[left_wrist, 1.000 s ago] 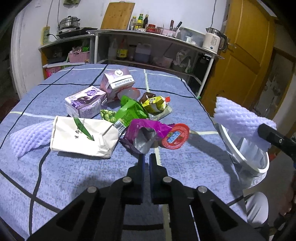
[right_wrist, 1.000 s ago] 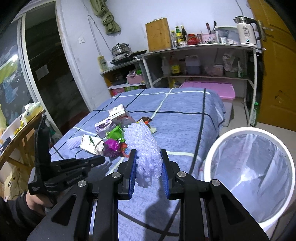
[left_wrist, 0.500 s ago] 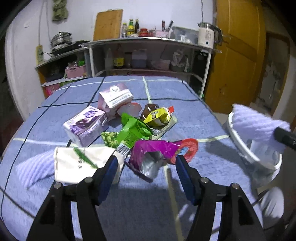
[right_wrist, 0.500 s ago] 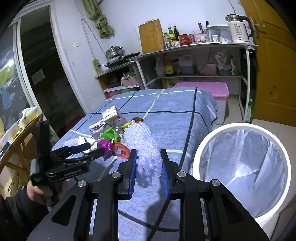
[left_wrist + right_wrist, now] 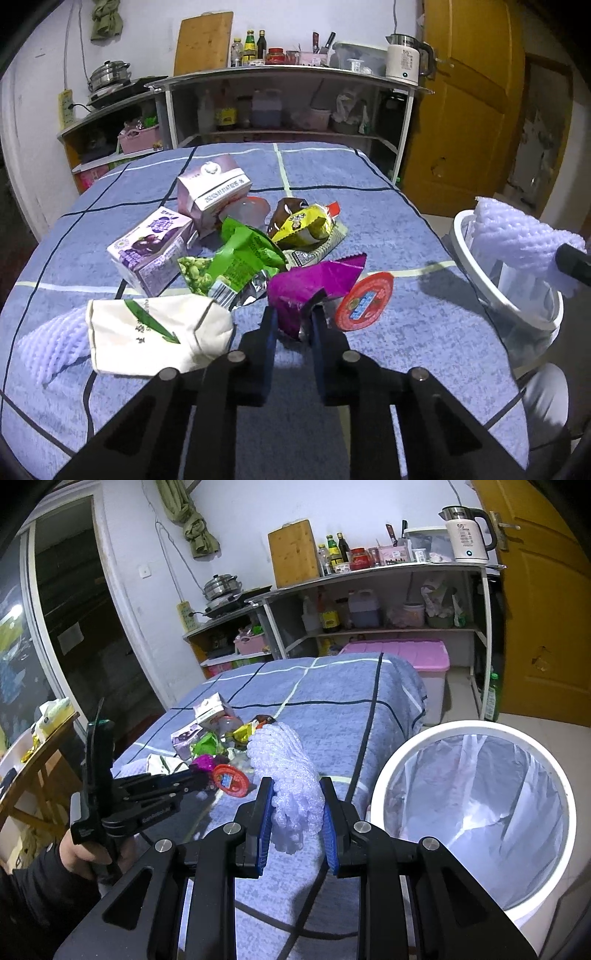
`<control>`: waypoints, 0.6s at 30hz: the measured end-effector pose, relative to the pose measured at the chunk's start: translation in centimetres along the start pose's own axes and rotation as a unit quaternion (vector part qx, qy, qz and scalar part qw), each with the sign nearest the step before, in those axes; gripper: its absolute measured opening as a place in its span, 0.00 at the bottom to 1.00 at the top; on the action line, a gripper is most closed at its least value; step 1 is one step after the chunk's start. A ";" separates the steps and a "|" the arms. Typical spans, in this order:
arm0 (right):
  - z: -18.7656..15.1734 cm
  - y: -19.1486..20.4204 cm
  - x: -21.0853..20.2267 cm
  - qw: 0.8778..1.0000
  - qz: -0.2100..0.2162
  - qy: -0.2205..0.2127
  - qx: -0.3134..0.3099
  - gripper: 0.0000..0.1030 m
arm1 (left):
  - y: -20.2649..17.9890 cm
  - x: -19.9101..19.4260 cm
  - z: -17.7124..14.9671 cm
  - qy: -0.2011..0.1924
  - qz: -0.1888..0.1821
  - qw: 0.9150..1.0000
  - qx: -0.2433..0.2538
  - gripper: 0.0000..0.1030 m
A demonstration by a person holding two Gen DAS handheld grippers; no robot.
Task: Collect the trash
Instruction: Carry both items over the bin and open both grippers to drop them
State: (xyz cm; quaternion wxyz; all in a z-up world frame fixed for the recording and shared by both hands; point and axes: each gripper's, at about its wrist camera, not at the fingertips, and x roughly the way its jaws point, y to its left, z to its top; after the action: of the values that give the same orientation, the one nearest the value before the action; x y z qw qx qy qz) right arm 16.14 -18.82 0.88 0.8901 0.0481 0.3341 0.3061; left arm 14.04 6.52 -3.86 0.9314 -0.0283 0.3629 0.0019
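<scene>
The left gripper [image 5: 292, 323] has just closed its jaws and now pinches the near edge of the purple foil wrapper [image 5: 314, 282], which lies in the heap of trash on the blue checked tablecloth [image 5: 332, 173], touching a red round lid [image 5: 365, 301] and a green snack bag [image 5: 236, 264]. The right gripper [image 5: 297, 812] pinches a white foam fruit net [image 5: 286, 771] at the table edge, just beside the white lined trash bin [image 5: 476, 808].

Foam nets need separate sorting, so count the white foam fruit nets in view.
2. One foam fruit net is clamped in the right gripper beside the bin; the other foam net lies at the tablecloth's left edge, partly under the white paper bag. More may be hidden.
</scene>
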 end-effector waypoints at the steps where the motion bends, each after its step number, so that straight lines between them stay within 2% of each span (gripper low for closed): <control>1: 0.0 0.0 -0.2 1.000 0.000 -0.002 0.000 0.24 | 0.0 -0.2 0.0 -0.001 0.000 1.000 -0.002 0.17; 11: -0.2 -1.7 -2.5 0.999 -0.018 -0.022 0.014 0.24 | -1.4 -3.7 1.6 -0.036 -0.013 0.999 -0.014 0.17; 18: -1.1 -4.7 -4.4 0.998 -0.048 -0.029 0.041 0.24 | -6.2 -4.4 3.4 -0.049 -0.067 0.996 0.014 0.17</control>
State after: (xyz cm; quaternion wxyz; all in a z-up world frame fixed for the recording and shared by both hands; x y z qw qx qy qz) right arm 15.27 -25.27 1.17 0.9105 0.0775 0.3220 0.2476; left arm 13.21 0.59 1.95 0.9465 -0.0397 0.3137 -0.0646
